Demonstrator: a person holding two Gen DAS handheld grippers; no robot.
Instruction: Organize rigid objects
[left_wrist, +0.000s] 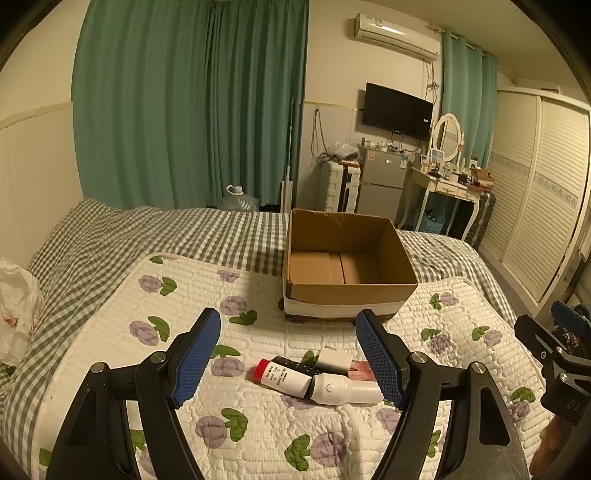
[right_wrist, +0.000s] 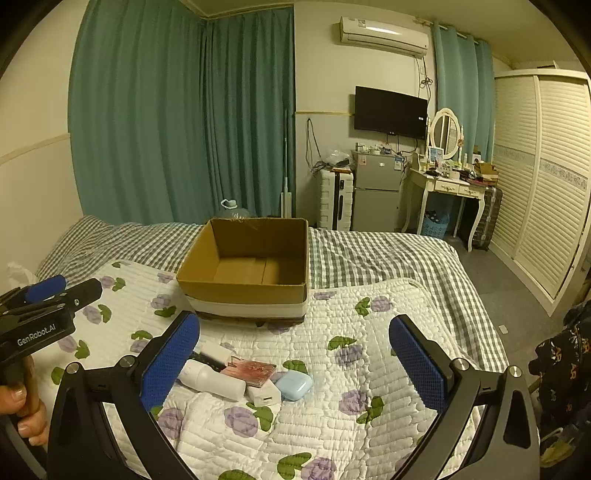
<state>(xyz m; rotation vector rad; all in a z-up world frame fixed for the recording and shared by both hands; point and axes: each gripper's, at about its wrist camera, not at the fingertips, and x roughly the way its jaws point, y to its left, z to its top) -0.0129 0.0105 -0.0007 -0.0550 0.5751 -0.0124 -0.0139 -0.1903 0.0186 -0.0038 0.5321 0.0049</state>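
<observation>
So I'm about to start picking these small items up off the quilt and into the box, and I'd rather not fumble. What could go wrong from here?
The items lie bunched and touching: closing on the white bottle may nudge the red-capped bottle or remote beside it.

The smooth blue earbud case could slip from the right gripper.

The soft quilt may let the cardboard box tip if bumped.

Empty box (right_wrist: 255, 258) (clutter (right_wrist: 255, 380) nearby)

The left gripper (right_wrist: 46, 291), seen from the right wrist, carries white lettering "GenRobot.AI" on its black body. The red-capped white bottle (left_wrist: 282, 376) bears printed characters too small to read.
</observation>
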